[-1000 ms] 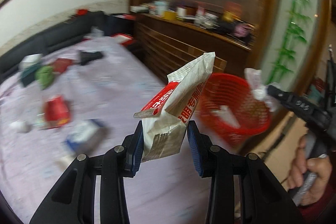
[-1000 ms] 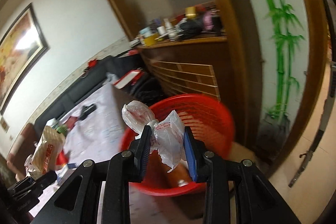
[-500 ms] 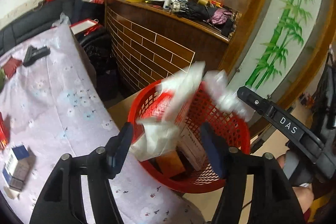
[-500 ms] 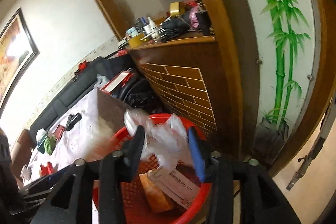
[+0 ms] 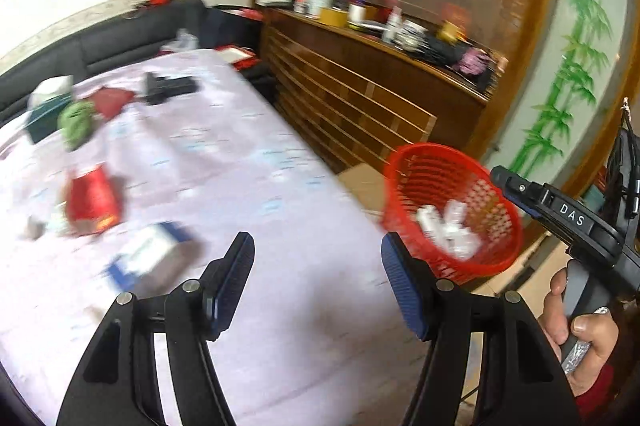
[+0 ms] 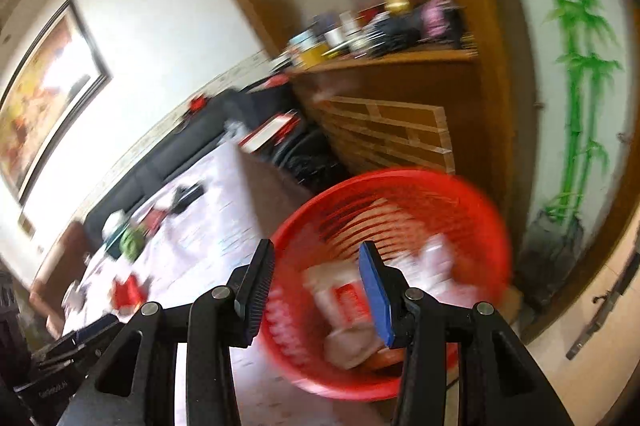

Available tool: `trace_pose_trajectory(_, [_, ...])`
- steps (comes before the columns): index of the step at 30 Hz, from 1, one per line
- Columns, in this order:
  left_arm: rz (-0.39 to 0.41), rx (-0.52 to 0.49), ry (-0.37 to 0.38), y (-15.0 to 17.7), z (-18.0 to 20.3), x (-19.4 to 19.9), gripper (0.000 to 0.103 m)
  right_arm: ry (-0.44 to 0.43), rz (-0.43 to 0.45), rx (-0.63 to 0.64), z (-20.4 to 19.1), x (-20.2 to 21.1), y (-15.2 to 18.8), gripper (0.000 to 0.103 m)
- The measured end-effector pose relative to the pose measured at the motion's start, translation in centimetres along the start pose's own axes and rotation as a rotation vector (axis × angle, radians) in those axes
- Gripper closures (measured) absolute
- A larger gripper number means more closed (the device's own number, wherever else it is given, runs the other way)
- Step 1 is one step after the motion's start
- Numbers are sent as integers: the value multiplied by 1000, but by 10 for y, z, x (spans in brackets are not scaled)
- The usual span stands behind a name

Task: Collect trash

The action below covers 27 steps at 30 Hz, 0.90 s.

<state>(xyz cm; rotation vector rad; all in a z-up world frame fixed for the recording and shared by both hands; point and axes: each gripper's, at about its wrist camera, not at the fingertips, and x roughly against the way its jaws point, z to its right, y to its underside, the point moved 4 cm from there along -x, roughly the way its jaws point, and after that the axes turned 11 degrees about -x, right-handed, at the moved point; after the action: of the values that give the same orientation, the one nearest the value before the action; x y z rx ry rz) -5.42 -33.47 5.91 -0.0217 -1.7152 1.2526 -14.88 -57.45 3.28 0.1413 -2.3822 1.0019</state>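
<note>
Both tongs gape empty: the left gripper (image 5: 316, 266) over the table (image 5: 260, 194), the right gripper (image 6: 316, 266) above the red basket (image 6: 472, 202) holding trash (image 6: 344, 302). Only the left view shows the hand (image 5: 580, 330).

The left wrist view looks forward and slightly down across the pale floral-clothed worktop (image 5: 248, 162), with the round red plastic mesh basket (image 5: 452, 214) off to its right, near. The right wrist view sits closer to that basket (image 6: 392, 266), looking down into it, tilted, with the worktop (image 6: 208, 226) receding on its left. Both share the basket, the worktop, and the brown wooden slatted cabinet (image 5: 352, 98) (image 6: 400, 130).
</note>
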Motion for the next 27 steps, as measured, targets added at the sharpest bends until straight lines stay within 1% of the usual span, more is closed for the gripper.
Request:
trace_pose_trajectory(3, [-6,48,-45,19,-35,18,38,-42,-69,57,-37,-14,25,54])
trace_pose_trajectory(6, [-2,127,-96,39,-78,39,38,-79,-137,112,-74,-26,52,53])
trace_pose_trajectory(7, [-1,150,-112,46,-91,45,38,-102,-175,131,-90,-31,64,53])
trace_pose_trajectory(8, [1,173,-130,52,-104,51,38,-120,-201,139,-98,-34,71,53])
trace_pose_trajectory(10, [11,226,-186,66,-135,67,38,-157,-267,170,-123,-42,91,49])
trace_pose_trajectory(12, [15,278,-246,80,-165,81,38,-180,-324,186,-144,-51,109,48])
trace_pose_trajectory(14, [18,330,-274,93,-190,92,38,-211,-392,191,-164,-62,127,47])
trace_pose_trajectory(16, [29,373,-286,104,-207,101,38,-204,-430,197,-178,-74,140,44])
trace_pose_trajectory(18, [35,408,-294,116,-224,109,38,-199,-462,176,-190,-86,149,42])
trace_pose_trajectory(20, [39,431,-299,125,-234,115,38,-173,-487,165,-202,-96,157,39])
trace_pose_trajectory(21, [42,441,-299,130,-239,117,38,-154,-499,166,-207,-103,160,35])
trace_pose_trajectory(25, [55,471,-293,143,-254,126,38,-29,-544,134,-219,-134,173,35])
trace_pose_trajectory(27, [56,484,-292,150,-261,130,38,26,-542,146,-225,-145,175,35])
